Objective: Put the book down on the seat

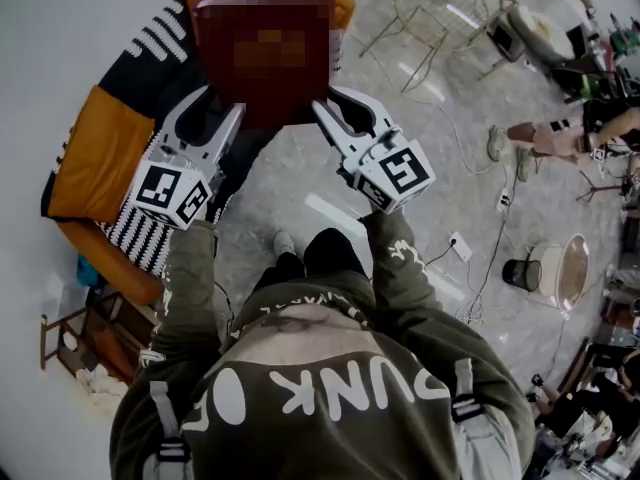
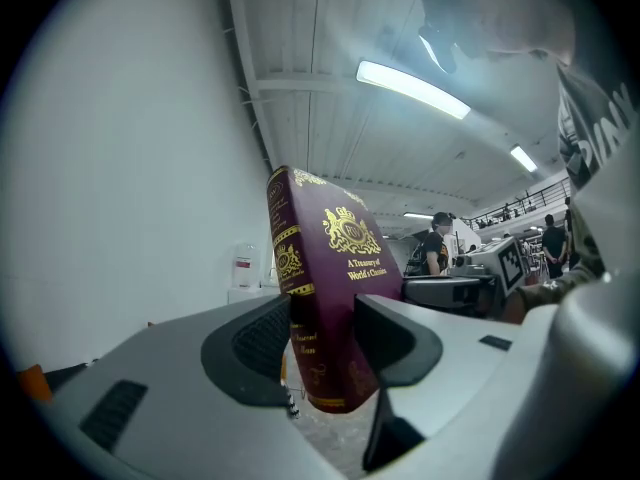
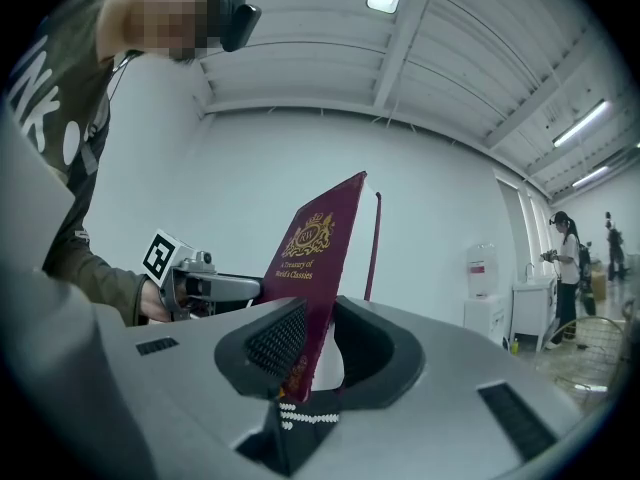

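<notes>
A dark red book (image 1: pixel 262 53) with gold print is held up between both grippers, above the orange seat (image 1: pixel 95 153) with its black-and-white striped cushions. My left gripper (image 1: pixel 237 116) is shut on the book's left edge. In the left gripper view its pads clamp the spine end of the book (image 2: pixel 335 258), and the left gripper (image 2: pixel 322 343) points upward. My right gripper (image 1: pixel 322 113) is shut on the right edge. In the right gripper view the book (image 3: pixel 318 243) stands tilted between the jaws of the right gripper (image 3: pixel 318 346), its covers slightly parted.
A wire-frame chair (image 1: pixel 430 13) stands beyond on the marble floor. Cables, a power strip (image 1: pixel 460 246), a black pot (image 1: pixel 521 274) and a round basin (image 1: pixel 570 268) lie to the right. Another person's legs (image 1: pixel 540 138) show at far right. A wooden crate (image 1: pixel 70 343) sits lower left.
</notes>
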The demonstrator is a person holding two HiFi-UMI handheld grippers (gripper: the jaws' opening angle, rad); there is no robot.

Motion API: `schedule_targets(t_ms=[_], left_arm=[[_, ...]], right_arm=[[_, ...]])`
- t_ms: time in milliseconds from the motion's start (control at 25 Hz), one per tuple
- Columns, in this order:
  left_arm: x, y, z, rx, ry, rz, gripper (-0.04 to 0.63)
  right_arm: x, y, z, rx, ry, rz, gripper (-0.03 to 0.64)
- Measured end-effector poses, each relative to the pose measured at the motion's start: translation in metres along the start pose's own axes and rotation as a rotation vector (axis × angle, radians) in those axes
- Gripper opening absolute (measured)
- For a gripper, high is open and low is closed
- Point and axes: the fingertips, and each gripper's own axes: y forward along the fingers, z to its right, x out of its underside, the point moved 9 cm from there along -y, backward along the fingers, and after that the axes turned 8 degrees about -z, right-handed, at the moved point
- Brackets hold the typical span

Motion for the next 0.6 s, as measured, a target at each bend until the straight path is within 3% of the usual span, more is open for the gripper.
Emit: schedule_targets(t_ms=[320,600], left_arm=[[0.024,0.068,-0.081,-0.019,-0.033,-0.048,0.189],[0.072,0.147,-0.152,-0.057,-0.075,-0.113,0.189]], right_arm=[[0.024,0.087,0.069,-0.024,0.038,-0.029,0.097],[0.082,0.170,0.146,-0.079,0.097,-0.083,0.097]])
